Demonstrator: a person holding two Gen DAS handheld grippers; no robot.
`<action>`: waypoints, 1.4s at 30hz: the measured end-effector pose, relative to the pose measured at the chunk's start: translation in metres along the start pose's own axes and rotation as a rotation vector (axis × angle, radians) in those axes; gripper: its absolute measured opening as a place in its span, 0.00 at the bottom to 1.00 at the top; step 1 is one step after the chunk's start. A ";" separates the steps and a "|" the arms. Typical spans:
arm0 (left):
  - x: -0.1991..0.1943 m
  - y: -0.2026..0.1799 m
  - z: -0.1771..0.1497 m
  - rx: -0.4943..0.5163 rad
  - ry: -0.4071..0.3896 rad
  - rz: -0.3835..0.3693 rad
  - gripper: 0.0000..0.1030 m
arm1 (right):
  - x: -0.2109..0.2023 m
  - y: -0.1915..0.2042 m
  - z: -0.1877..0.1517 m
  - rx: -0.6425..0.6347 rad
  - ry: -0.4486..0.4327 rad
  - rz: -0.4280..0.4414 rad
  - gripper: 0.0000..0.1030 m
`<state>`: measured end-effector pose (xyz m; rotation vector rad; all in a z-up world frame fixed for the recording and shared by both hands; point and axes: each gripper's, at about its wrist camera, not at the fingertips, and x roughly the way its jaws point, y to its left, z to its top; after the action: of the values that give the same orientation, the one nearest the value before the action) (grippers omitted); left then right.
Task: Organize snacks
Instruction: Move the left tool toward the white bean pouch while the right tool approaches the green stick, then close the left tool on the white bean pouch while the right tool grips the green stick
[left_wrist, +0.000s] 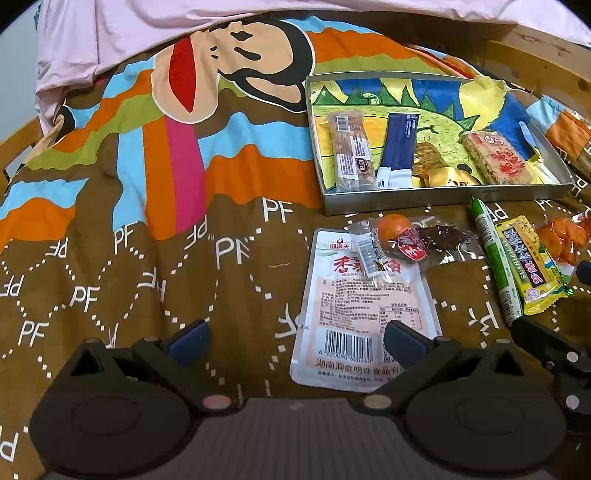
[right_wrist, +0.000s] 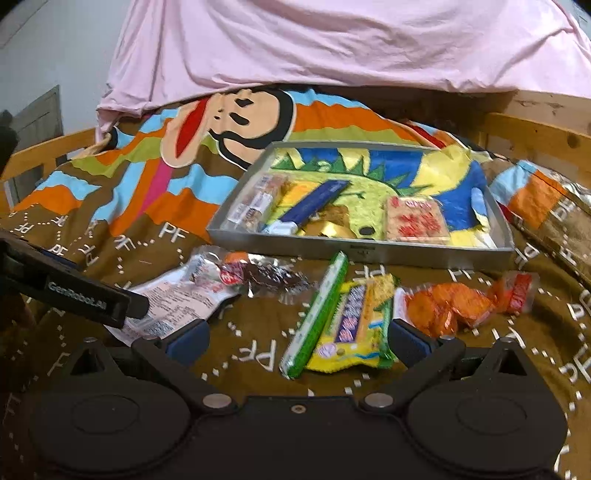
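Note:
A grey metal tray (left_wrist: 443, 205) (right_wrist: 362, 251) with a dinosaur picture holds several snacks: a nut bar (left_wrist: 349, 147), a blue stick pack (left_wrist: 399, 147), gold candies (left_wrist: 439, 173) and a rice cracker (left_wrist: 496, 157) (right_wrist: 415, 219). Loose on the bedspread in front lie a white fish pouch (left_wrist: 365, 306) (right_wrist: 181, 295), a dark snack packet (left_wrist: 424, 240) (right_wrist: 266, 277), a green stick (left_wrist: 495, 258) (right_wrist: 317, 314), a yellow bar (left_wrist: 530, 264) (right_wrist: 354, 325) and an orange snack bag (left_wrist: 561, 238) (right_wrist: 461, 302). My left gripper (left_wrist: 295, 338) is open over the pouch's near end. My right gripper (right_wrist: 295, 338) is open around the green stick and yellow bar.
A colourful monkey-print bedspread (left_wrist: 147, 258) (right_wrist: 110, 206) covers the bed. A pink sheet (right_wrist: 332, 44) lies at the back. Wooden bed rails (right_wrist: 535, 136) run along the right and left. The other gripper's body (right_wrist: 74, 291) shows at the left of the right wrist view.

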<state>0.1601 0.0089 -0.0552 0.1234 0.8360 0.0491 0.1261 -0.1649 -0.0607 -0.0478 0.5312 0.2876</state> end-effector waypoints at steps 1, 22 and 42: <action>0.001 0.000 0.001 0.003 -0.001 -0.001 0.99 | 0.001 0.001 0.001 -0.009 -0.008 0.009 0.99; 0.030 0.003 0.027 -0.014 0.050 -0.214 0.99 | 0.052 -0.015 0.015 -0.041 0.079 0.039 0.59; 0.023 -0.012 0.031 0.064 0.021 -0.270 0.99 | 0.075 -0.011 0.020 0.081 0.180 0.049 0.54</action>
<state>0.1981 -0.0036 -0.0530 0.0695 0.8697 -0.2306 0.2011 -0.1539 -0.0822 0.0177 0.7226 0.3113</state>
